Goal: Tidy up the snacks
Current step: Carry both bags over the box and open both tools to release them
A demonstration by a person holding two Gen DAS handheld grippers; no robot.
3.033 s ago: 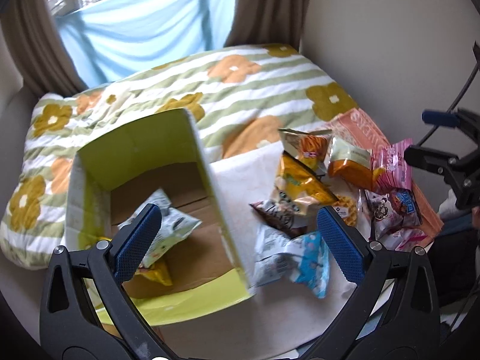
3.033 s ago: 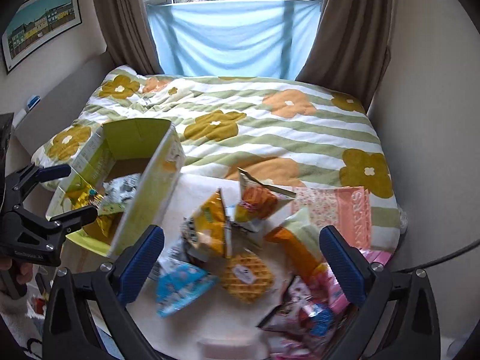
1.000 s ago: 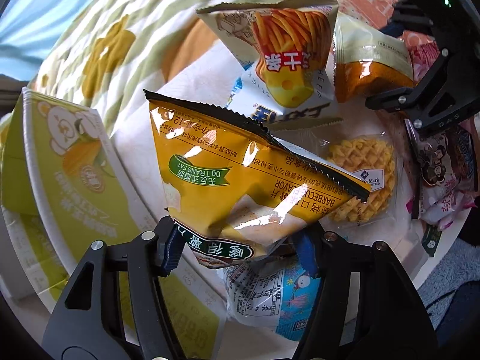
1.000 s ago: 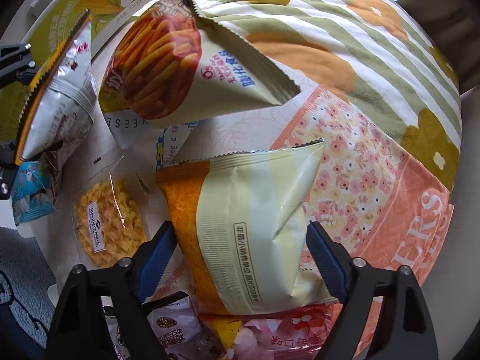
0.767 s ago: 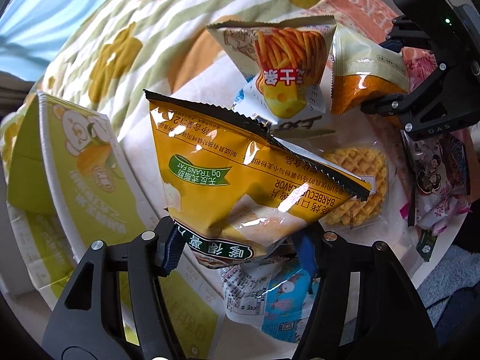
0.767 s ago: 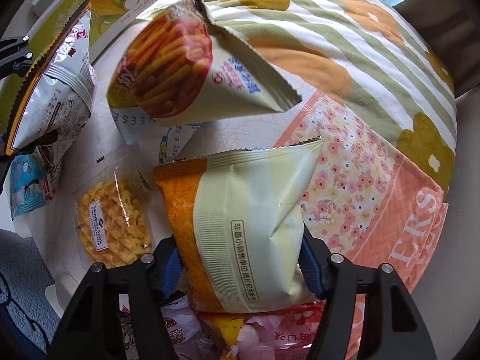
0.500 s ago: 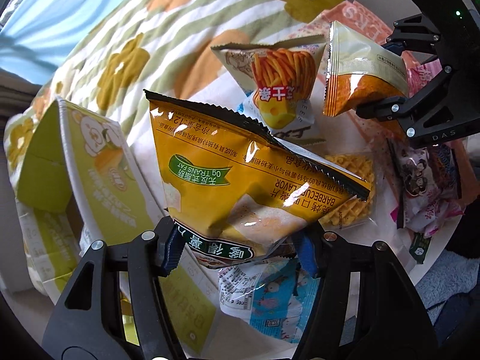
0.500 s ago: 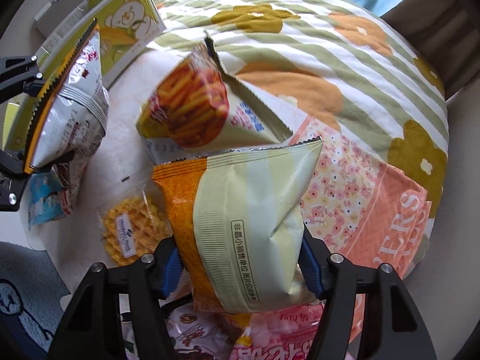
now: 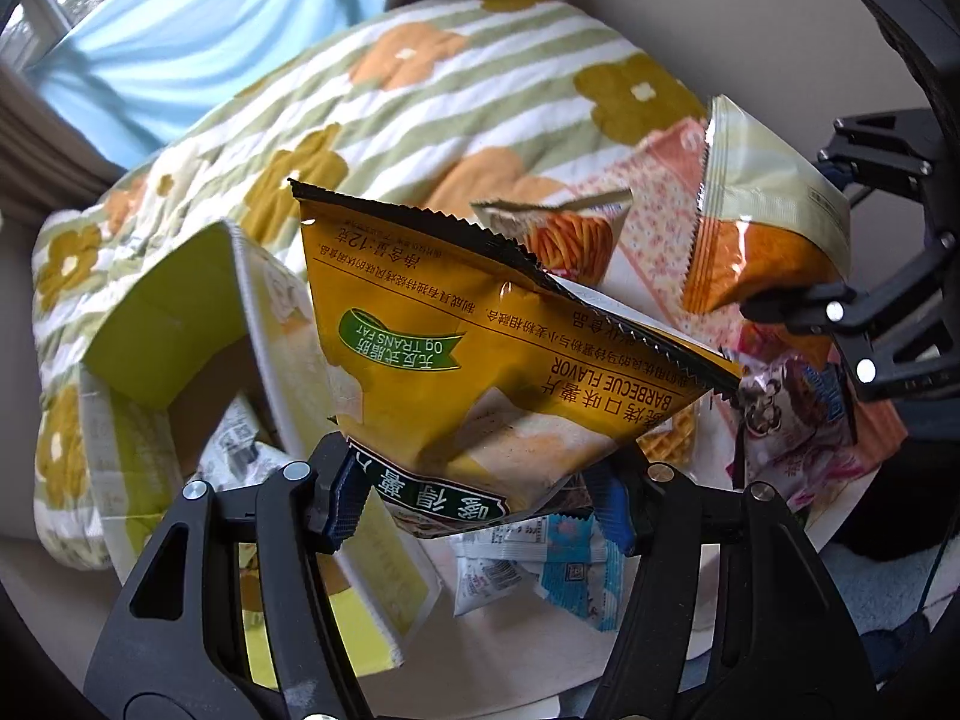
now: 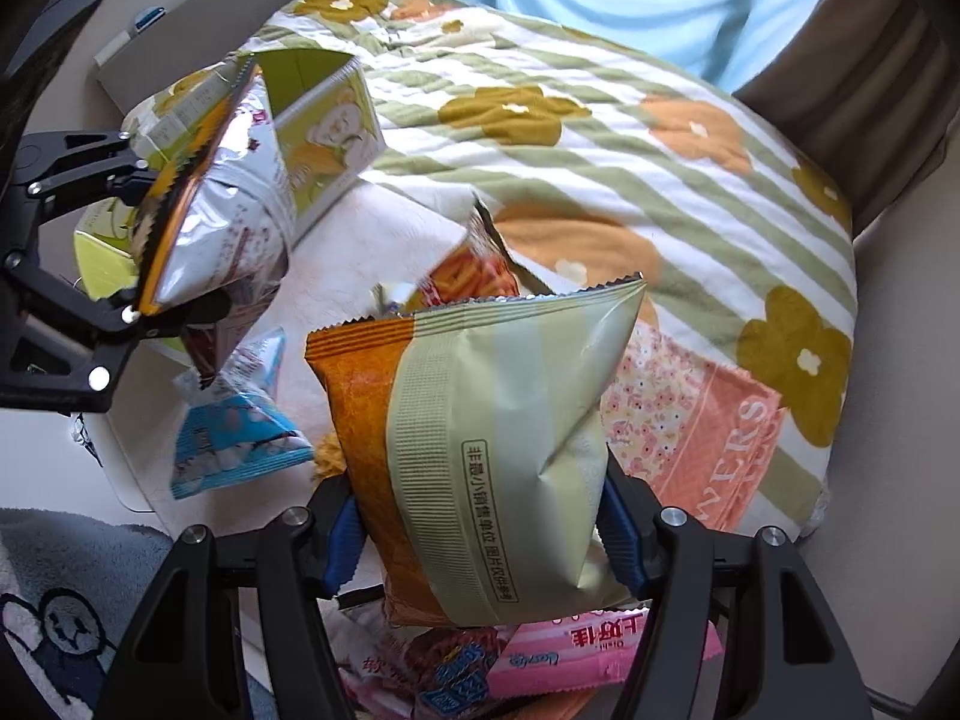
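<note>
While my left gripper clamps the yellow barbecue chip bag, my right gripper pinches the pale green and orange bag. Beyond, the open green box lies lower left of the left one, which is nearer. Only the left view shows its inside.

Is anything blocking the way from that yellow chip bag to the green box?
Nothing visible does. The yellow chip bag hangs in the left gripper beside the green box, whose open top shows only a packet inside.
</note>
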